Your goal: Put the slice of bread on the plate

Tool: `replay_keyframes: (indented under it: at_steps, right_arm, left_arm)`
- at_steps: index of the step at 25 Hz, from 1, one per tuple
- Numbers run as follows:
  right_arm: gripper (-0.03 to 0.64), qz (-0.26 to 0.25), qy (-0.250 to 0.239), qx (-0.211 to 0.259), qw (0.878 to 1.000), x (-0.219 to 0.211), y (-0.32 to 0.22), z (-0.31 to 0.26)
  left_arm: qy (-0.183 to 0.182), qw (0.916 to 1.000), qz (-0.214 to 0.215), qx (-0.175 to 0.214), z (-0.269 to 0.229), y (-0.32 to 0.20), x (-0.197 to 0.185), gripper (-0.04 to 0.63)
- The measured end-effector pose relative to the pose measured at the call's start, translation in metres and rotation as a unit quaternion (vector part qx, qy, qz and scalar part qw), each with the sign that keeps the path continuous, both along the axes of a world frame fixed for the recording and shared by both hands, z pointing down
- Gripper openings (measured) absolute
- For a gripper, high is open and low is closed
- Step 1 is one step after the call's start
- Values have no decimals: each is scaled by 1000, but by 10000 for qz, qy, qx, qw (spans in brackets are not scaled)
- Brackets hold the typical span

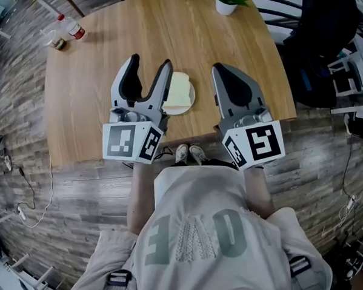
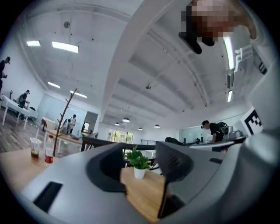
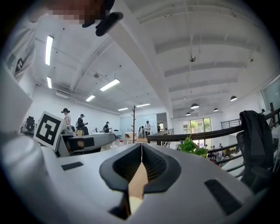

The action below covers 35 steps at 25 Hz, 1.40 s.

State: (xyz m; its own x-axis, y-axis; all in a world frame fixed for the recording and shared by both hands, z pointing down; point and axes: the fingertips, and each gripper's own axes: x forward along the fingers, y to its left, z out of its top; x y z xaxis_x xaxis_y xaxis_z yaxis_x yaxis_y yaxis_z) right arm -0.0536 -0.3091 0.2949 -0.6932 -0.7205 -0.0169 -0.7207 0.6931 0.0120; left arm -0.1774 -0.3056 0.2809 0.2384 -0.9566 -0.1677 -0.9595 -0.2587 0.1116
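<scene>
Standing at the near edge of the table point(image 1: 103, 48), the person holds both grippers side by side over the wood. Both point toward the far side, with the marker cubes nearest the body. Bare forearms reach forward from under the shirt sleeves, and the hands are mostly hidden behind the cubes.

The left gripper point(image 1: 150, 61) has its jaws spread wide. In its own view nothing stands between them, only tabletop and the plant point(image 2: 139, 161) at the far edge. The right gripper point(image 1: 220, 68) has its jaws pressed together into a thin seam, with nothing pinched.

The bread point(image 1: 178, 90) lies flat on the plate point(image 1: 188, 104), which sits near the table's near edge between the two grippers. From the head view the left gripper's right jaw overlaps the bread's left edge. Whether it touches the slice or hangs above it cannot be told. The right gripper is just to the right of the plate, apart from it.

A bottle point(image 1: 73, 27) and a cup point(image 1: 56, 41) stand at the far left corner of the table, well apart from the plate.
</scene>
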Motion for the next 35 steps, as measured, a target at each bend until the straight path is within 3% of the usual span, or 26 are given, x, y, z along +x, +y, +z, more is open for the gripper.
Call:
replay_keyframes:
  at_steps: [2,3,7,13,18,35]
  right_arm:
    - [18,-66,-153,98,9998,-3,3,-7]
    - [18,-94,-228,117,9996,-4,4,-9]
    - [18,-77,-279,168,9994,-9,6,-11]
    - [17,-179,329,349,9987,-25,13,-5]
    - [17,-304,302,291,9987,-34,17,-1]
    - [17,-410,434,-87,9982,-35,14,21]
  left_arm:
    - [-74,9984,-376,417,-22,12,-11,22]
    - [-159,9965,-592,576,-30,18,-15,8]
    - [-451,9904,-1006,829,-40,30,-22,8]
    - [-225,9874,-1395,717,-35,37,-38,8]
    - [-276,9848,-1601,618,-33,41,-48,8]
    - [-468,9836,-1641,581,-27,37,-47,8]
